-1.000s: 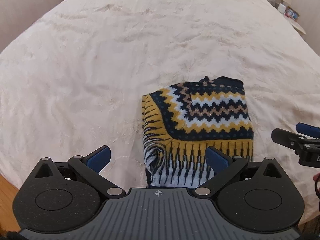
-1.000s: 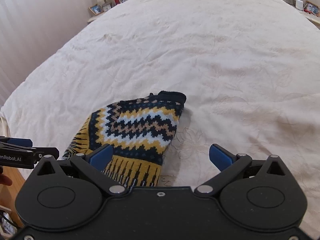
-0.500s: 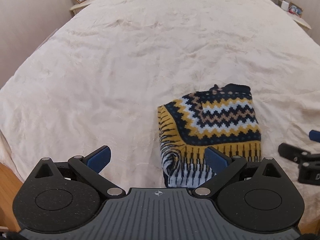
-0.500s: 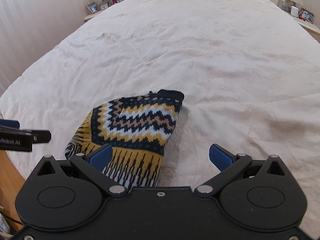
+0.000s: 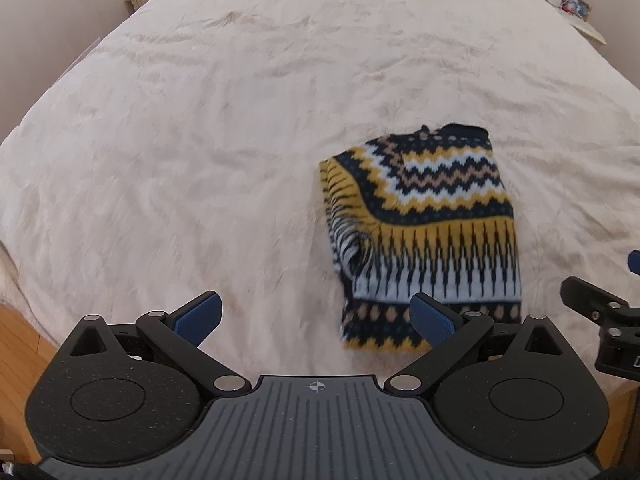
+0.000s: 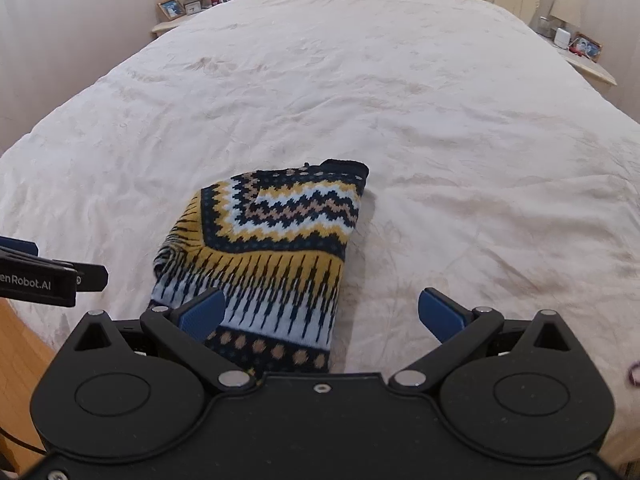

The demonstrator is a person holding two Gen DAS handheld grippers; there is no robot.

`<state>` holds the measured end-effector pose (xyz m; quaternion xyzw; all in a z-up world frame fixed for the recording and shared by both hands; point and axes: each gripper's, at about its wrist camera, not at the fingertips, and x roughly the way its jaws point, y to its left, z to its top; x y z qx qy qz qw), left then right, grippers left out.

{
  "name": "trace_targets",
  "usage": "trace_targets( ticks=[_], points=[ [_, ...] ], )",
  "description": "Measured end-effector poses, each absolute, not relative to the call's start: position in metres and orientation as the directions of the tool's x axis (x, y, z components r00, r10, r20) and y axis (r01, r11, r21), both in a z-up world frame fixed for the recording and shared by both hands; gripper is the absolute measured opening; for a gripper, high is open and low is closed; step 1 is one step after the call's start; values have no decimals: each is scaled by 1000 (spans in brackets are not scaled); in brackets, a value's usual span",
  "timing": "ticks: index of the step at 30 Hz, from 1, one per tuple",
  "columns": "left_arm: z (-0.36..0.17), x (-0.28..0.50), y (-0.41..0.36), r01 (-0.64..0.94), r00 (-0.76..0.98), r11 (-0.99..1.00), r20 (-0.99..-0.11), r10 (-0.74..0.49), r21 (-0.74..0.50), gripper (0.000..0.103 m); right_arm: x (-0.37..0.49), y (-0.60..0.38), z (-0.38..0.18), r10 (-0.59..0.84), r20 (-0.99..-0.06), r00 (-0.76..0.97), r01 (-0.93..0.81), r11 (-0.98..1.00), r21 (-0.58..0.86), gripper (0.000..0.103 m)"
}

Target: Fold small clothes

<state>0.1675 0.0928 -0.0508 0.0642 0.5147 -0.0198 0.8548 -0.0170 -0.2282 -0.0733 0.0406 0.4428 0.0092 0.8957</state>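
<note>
Folded sweater lies on the bed (apparently flat); left gripper and right gripper both spread, empty.

Left gripper fingers spread wide, right gripper likewise, both empty

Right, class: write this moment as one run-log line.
task: fold small clothes | sweater: folded, lying on bed | left gripper: open, empty | right gripper: open, empty
</note>
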Motion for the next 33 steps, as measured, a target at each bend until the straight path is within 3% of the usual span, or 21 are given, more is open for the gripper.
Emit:
trace_targets(
  ticks=[33],
  points=[
    [-46,117,102,145,462,987,-887,-10,64,101,-78,-205,-56,-38,-769,638,126,990,56,103]
  ],
)
